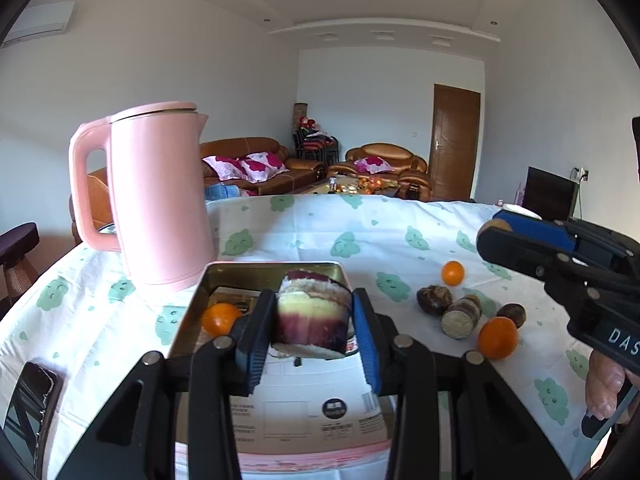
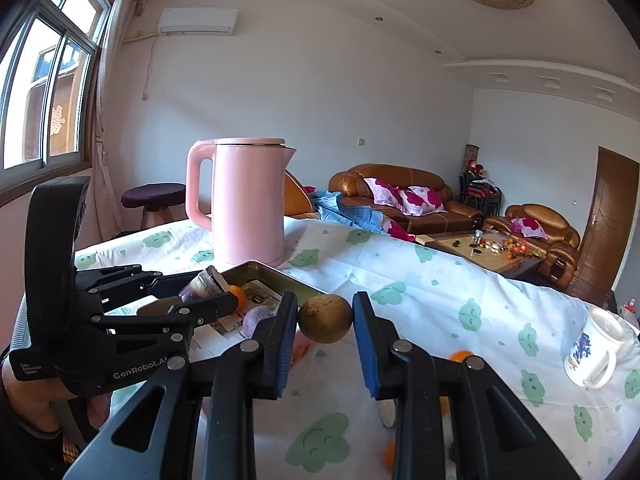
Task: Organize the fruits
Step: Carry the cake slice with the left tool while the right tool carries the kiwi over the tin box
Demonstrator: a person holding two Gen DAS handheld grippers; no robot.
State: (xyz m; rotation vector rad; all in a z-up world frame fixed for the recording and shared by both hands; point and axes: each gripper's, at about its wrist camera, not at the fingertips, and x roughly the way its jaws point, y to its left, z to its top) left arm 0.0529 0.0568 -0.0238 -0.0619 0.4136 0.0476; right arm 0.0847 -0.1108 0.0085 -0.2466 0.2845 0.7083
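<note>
My left gripper [image 1: 314, 320] is shut on a purple sugarcane piece [image 1: 310, 312] and holds it above the open metal tin [image 1: 276, 267]. An orange [image 1: 220, 318] lies in the tin. My right gripper [image 2: 325, 320] is shut on a round brown fruit [image 2: 325, 319] above the table, right of the tin [image 2: 280, 276]; it also shows at the right of the left wrist view [image 1: 496, 226]. On the cloth lie two oranges [image 1: 453, 273] [image 1: 497, 338], two dark brown fruits [image 1: 434, 300] [image 1: 512, 314] and another sugarcane piece [image 1: 460, 316].
A pink kettle [image 1: 160, 196] stands behind the tin to its left. A phone [image 1: 28, 404] lies at the table's left edge. A white patterned mug [image 2: 592, 348] lies on its side at the right. The table carries a white cloth with green clouds [image 1: 360, 224].
</note>
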